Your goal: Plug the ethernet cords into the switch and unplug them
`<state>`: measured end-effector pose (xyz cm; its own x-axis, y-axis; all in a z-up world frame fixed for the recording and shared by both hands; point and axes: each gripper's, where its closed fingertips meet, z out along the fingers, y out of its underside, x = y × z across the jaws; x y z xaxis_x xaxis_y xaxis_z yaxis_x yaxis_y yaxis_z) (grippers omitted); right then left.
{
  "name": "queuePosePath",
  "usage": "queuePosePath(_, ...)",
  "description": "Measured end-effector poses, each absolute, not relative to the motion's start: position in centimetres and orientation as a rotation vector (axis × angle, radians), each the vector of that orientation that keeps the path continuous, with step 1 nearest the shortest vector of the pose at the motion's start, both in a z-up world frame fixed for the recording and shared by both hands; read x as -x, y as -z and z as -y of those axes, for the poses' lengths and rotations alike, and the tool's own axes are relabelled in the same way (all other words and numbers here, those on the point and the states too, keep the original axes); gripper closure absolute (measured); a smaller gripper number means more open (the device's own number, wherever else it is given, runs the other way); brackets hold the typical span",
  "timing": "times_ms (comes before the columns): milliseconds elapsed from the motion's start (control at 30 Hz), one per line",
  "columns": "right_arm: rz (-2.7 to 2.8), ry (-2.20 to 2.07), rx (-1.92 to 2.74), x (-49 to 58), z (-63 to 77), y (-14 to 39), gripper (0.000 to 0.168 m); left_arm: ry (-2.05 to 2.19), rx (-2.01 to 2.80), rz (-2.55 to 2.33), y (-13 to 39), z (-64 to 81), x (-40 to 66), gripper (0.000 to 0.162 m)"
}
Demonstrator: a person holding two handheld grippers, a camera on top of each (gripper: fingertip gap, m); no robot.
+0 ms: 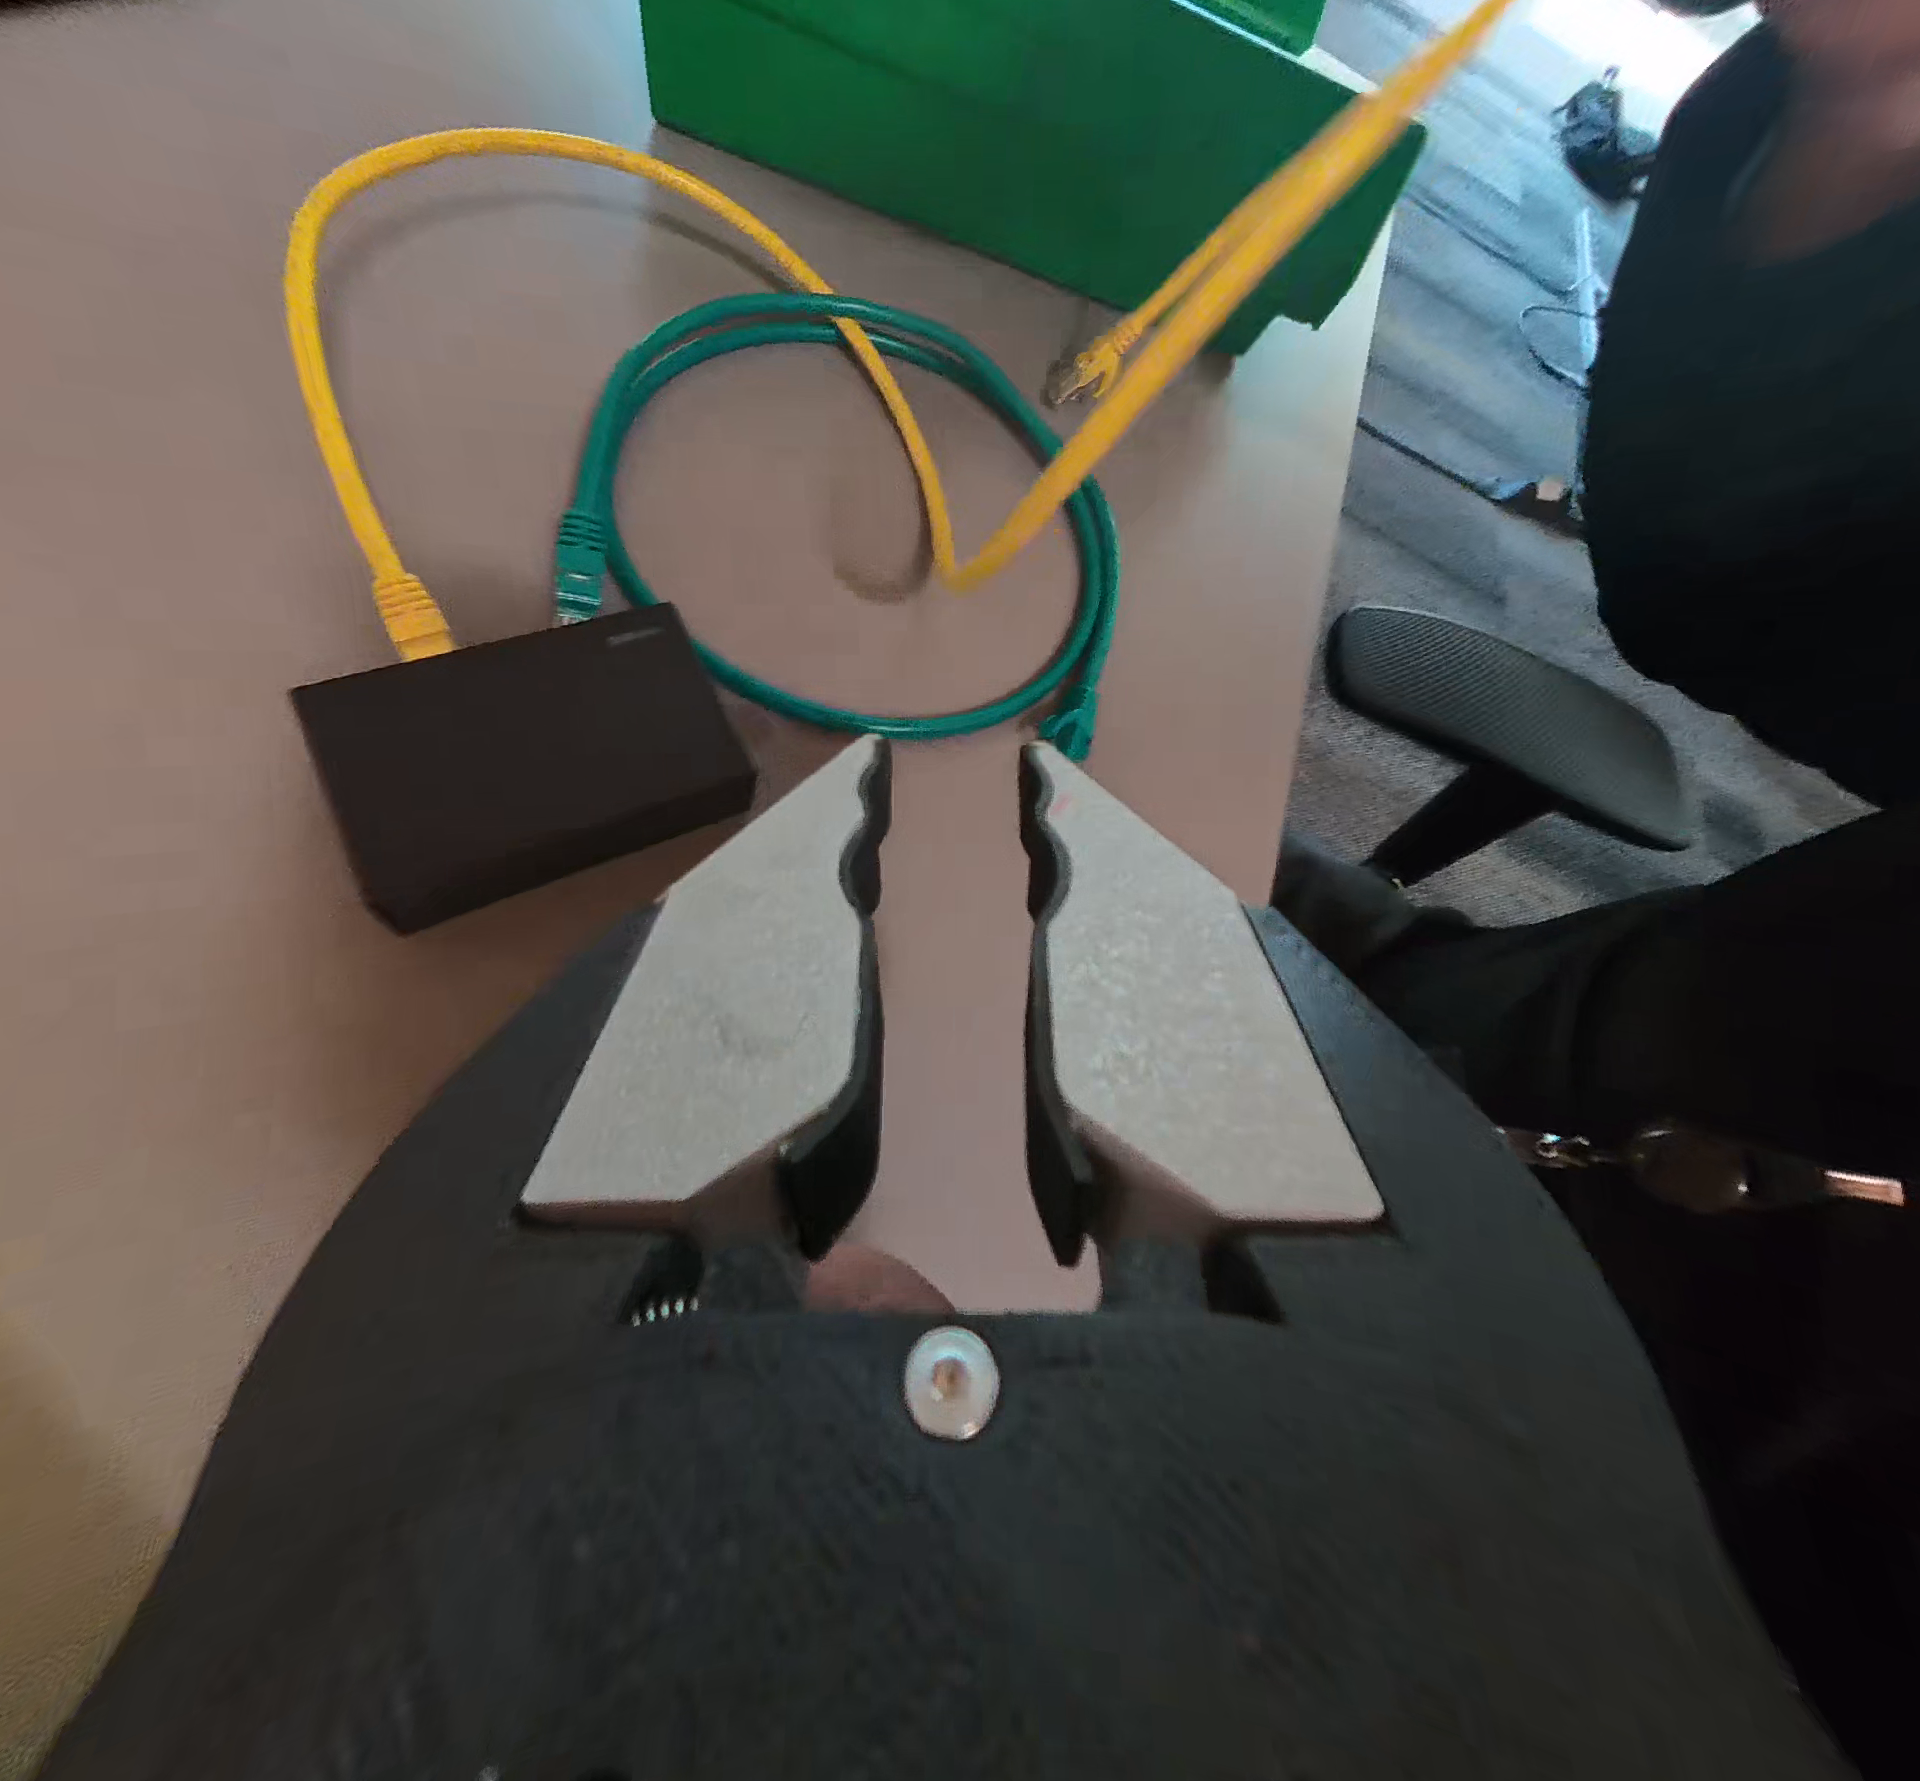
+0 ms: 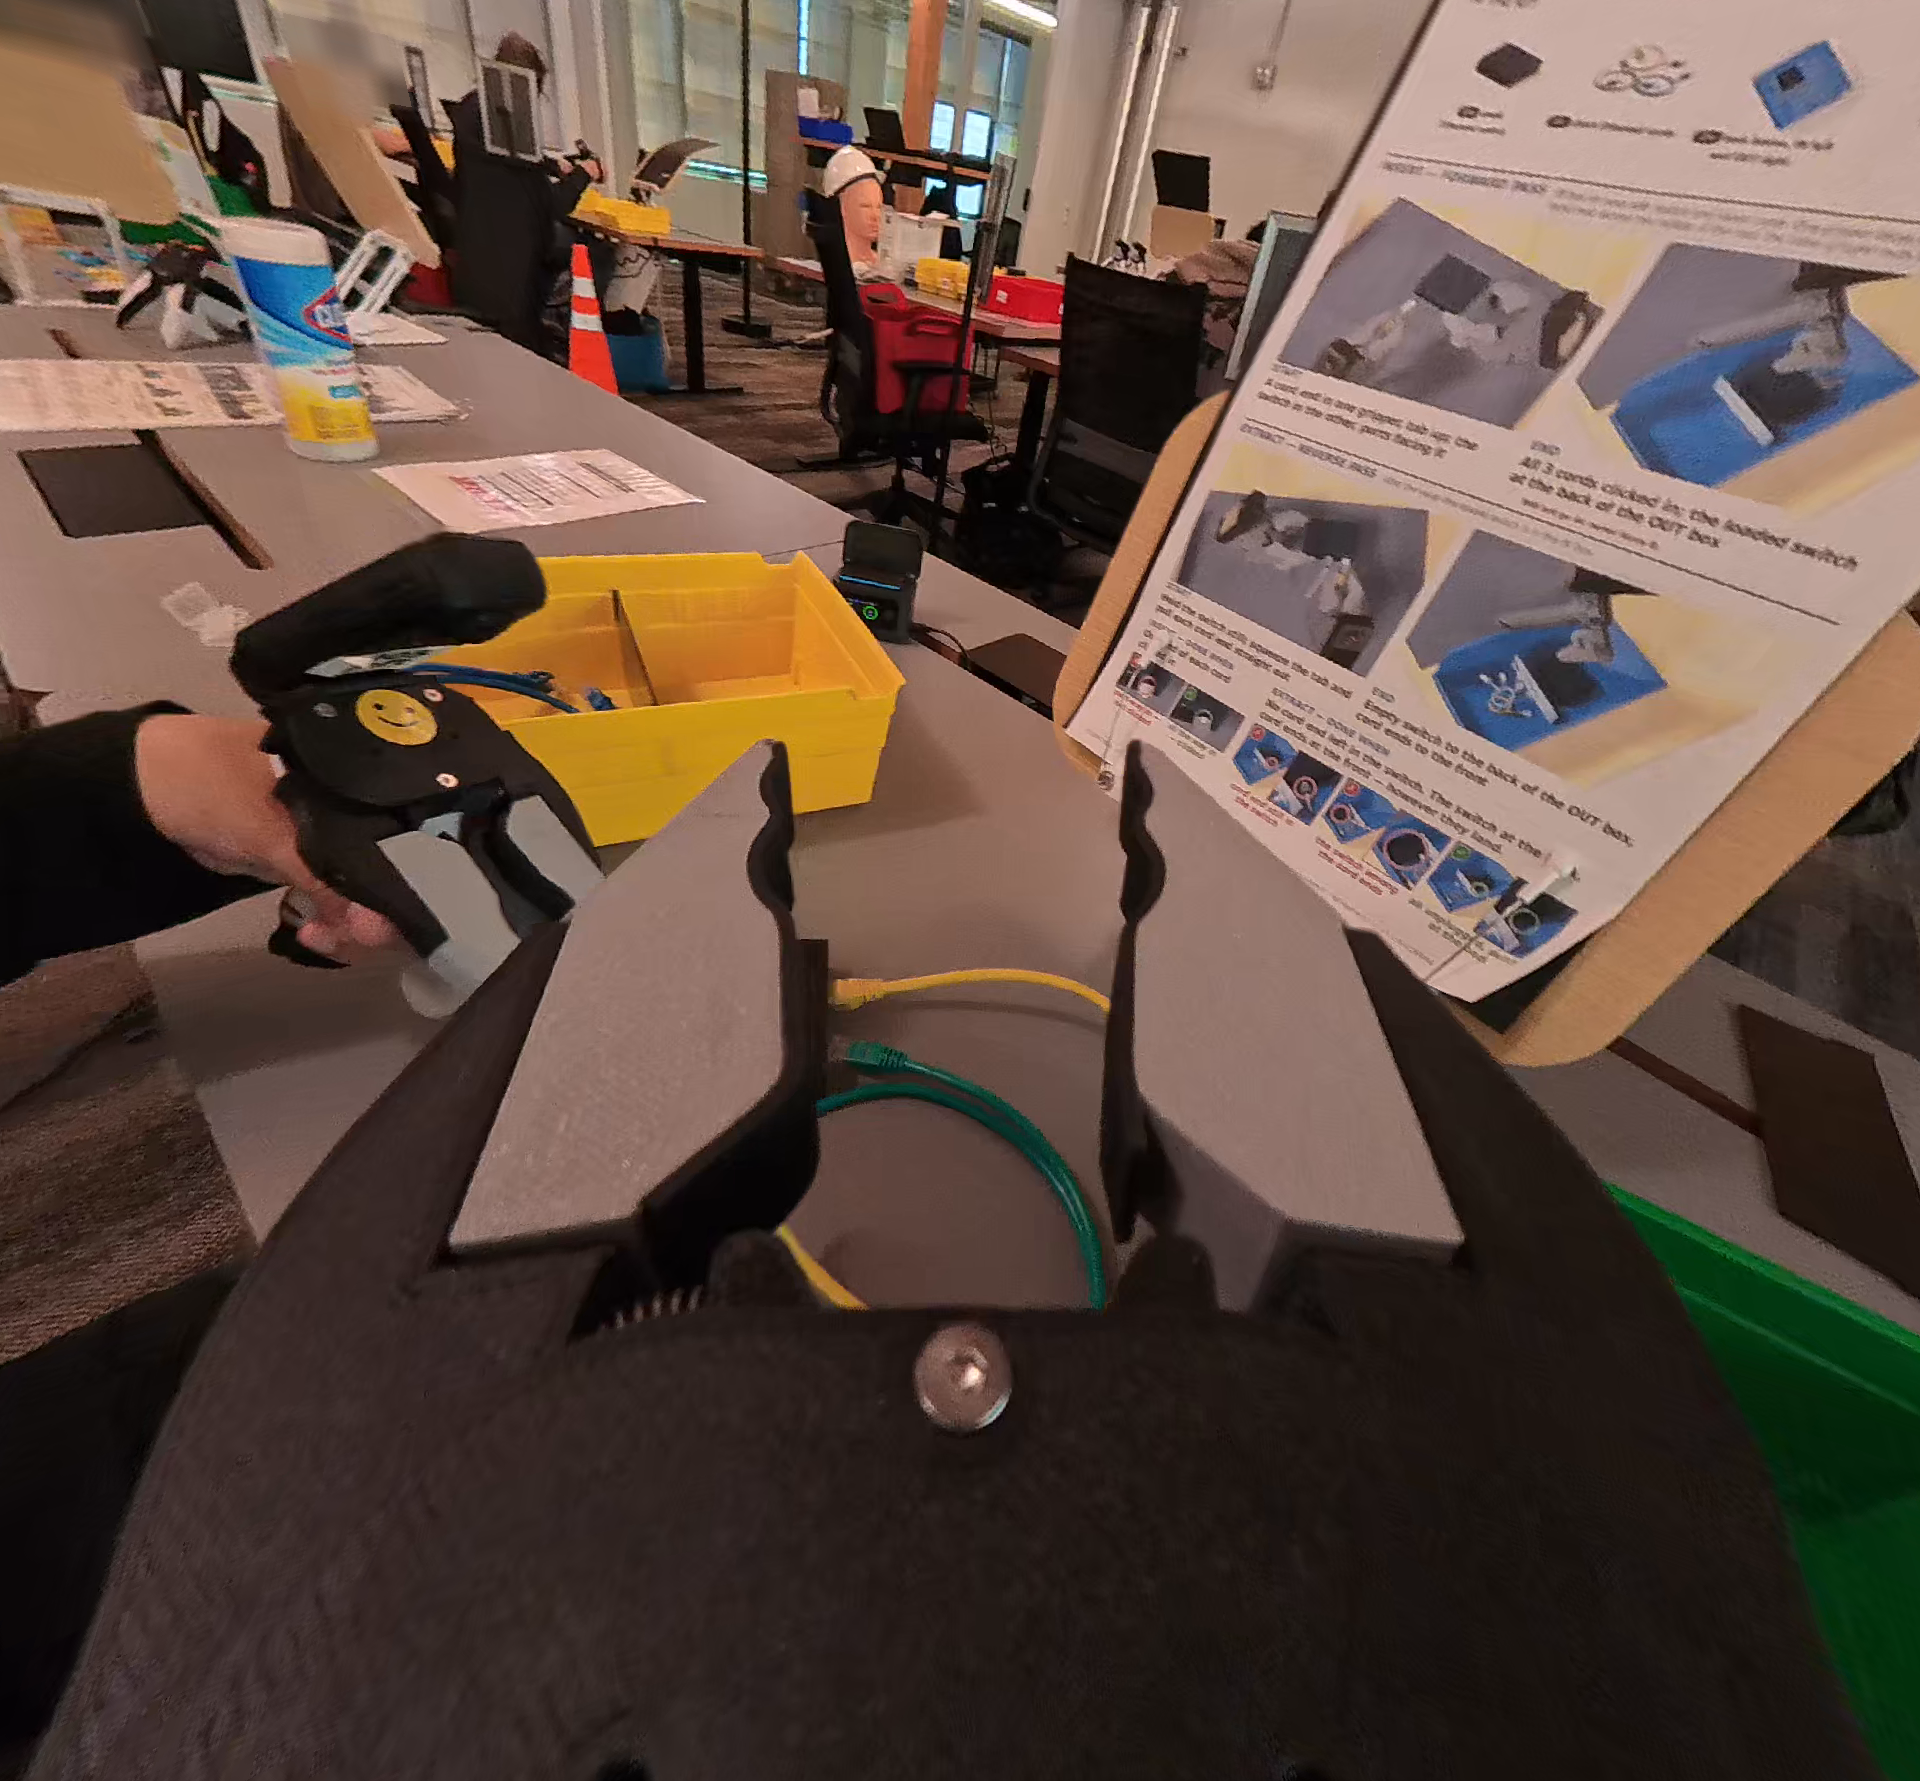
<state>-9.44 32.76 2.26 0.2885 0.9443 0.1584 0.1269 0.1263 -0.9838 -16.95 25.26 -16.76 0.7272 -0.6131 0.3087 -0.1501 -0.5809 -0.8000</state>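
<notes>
In the left wrist view a black switch (image 1: 520, 755) lies on the grey table. A yellow cord (image 1: 312, 318) has its plug (image 1: 410, 614) in the switch's far side. A coiled green cord (image 1: 862, 526) has one plug (image 1: 577, 568) at that same side; I cannot tell if it is seated. Its other plug (image 1: 1075, 723) lies by my fingertips. A blurred second yellow cord (image 1: 1299, 183) rises to the upper right, its plug (image 1: 1086, 370) dangling. My left gripper (image 1: 954, 765) is open and empty, right of the switch. My right gripper (image 2: 953, 775) is open above a yellow plug (image 2: 857, 991) and a green plug (image 2: 873, 1056).
A green bin (image 1: 987, 69) stands behind the cords, near the table's right edge (image 1: 1320, 588). In the right wrist view a yellow divided bin (image 2: 707, 671) sits ahead, an instruction sheet on a board (image 2: 1455, 484) leans at the right, and the hand-held left gripper (image 2: 416, 796) is at the left. The gap from one gripper's tips to the other's is roughly 20 cm. My left gripper's tips are some 8 cm from the black switch (image 1: 520, 755). My left gripper is the nearer one to the plug (image 1: 577, 568): about 12 cm, against 25 cm.
</notes>
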Motion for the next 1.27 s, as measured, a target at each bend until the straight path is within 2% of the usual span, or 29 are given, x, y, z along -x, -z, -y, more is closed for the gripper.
queuePosePath(67, 1.152, -0.836, 1.303, 9.6, -32.0, -2.2, 0.112, 0.779, 2.151, -0.528, 16.9, -25.2, 16.5, 0.141)
queuePosePath(267, 1.226, -0.880, 1.273, 10.4, -29.4, -1.2, 0.128, 0.689, 2.211, -0.485, 18.5, -25.9, 16.8, 0.162)
queuePosePath(367, 1.297, -0.899, 1.268, 11.4, -28.0, 0.7, 0.148, 0.502, 2.260, -0.384, 19.3, -27.3, 18.0, 0.162)
queuePosePath(433, 1.344, -0.903, 1.257, 12.0, -27.0, 2.0, 0.167, 0.414, 2.270, -0.368, 19.6, -27.7, 18.2, 0.162)
queuePosePath(633, 1.484, -1.015, 1.172, 13.4, -22.1, 5.4, 0.168, 0.061, 2.239, -0.240, 19.0, -30.4, 20.0, 0.162)
queuePosePath(800, 1.541, -1.095, 1.014, 13.9, -16.1, 5.1, 0.168, -0.298, 2.120, -0.118, 17.0, -32.6, 22.8, 0.162)
queuePosePath(900, 1.579, -0.999, 0.997, 14.9, -14.3, 5.5, 0.168, -0.526, 2.080, -0.105, 16.5, -33.7, 24.4, 0.162)
queuePosePath(1000, 1.577, -0.833, 1.033, 16.1, -15.6, 6.5, 0.168, -0.595, 2.065, -0.119, 16.5, -34.0, 24.2, 0.162)
queuePosePath(1267, 1.578, -0.725, 1.104, 16.6, -17.2, 8.2, 0.168, -0.747, 2.035, -0.136, 16.1, -34.0, 25.0, 0.162)
